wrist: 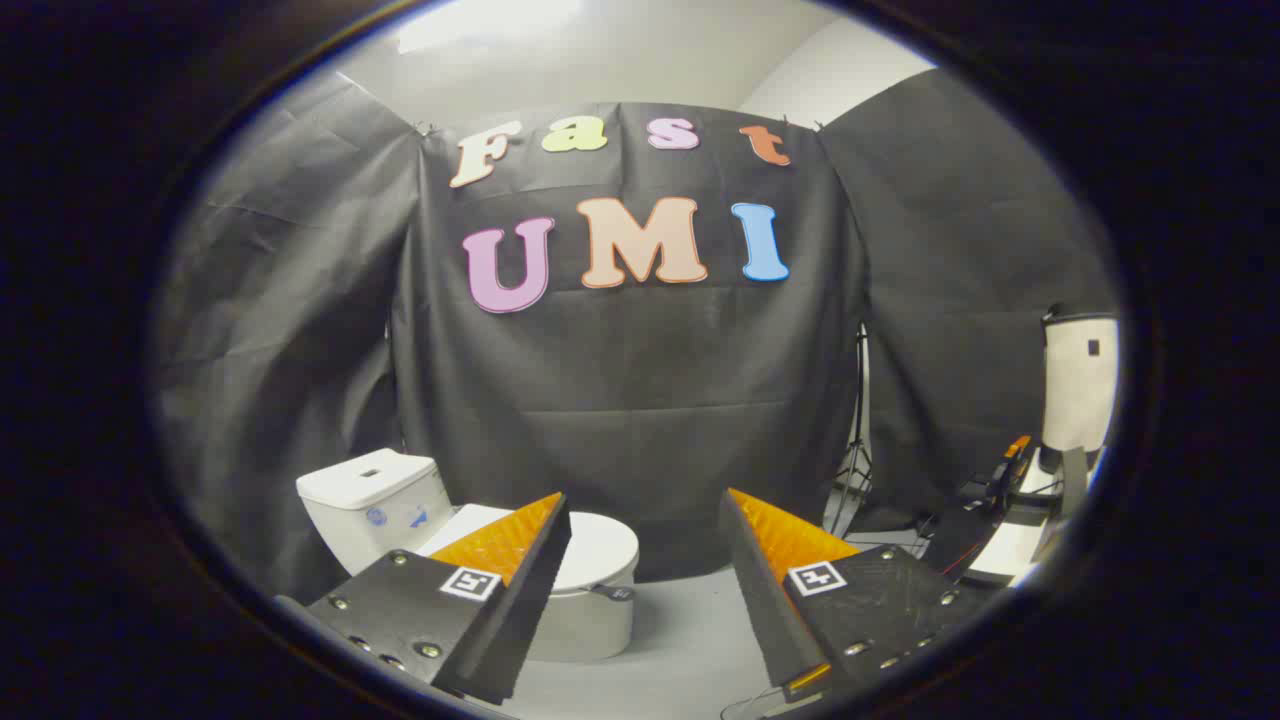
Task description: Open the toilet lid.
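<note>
Black-cloth booth, pale floor [690,640]. The toilet [420,530] sits off to the left, beyond the gripper [645,560], its lid [600,545] down behind the left finger. The 2 fingers are spread wide apart, holding nothing, so I'd guess swing left first.

Pale floor [680,640], white toilet [590,600] standing on it, tripod legs [850,480] further back

My claw [645,520] has two wedge-shaped fingers [520,590], wide apart with nothing between them. Each finger sits on a flat dark plate with shiny round screws [428,650]. Each plate has a small white square sticker [471,583] with a black pattern.
</note>
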